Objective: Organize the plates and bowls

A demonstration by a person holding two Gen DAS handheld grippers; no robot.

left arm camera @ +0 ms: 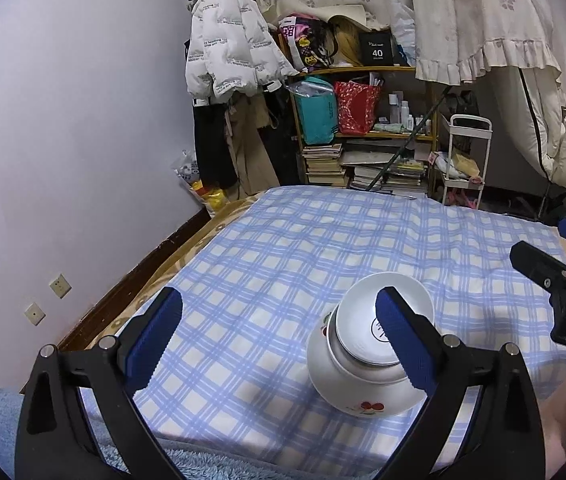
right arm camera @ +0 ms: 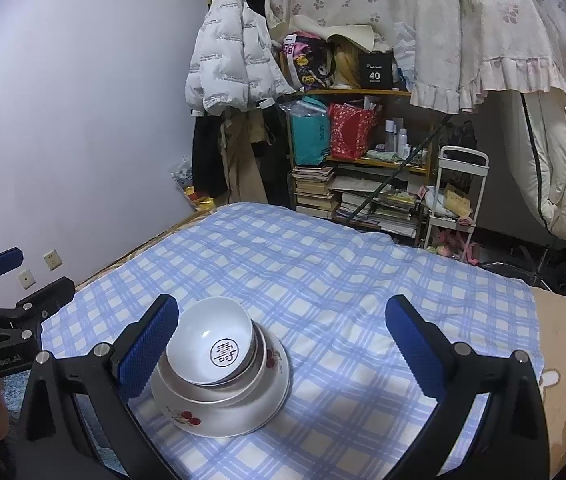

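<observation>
Box point(right arm camera: 375, 68) reads "40"; left gripper point(right arm camera: 7, 280) reads "GenRobot.AI".

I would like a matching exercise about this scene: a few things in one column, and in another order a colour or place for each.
Things:
1. top bowl
2. bottom bowl
3. cloth
4. jacket

Descriptions:
A. blue and white checks, spread under the stack
B. white, hanging beside the shelves
C. round black mark inside
D. red cherries on the outside

Pairs: 1-C, 2-D, 3-A, 4-B
</observation>
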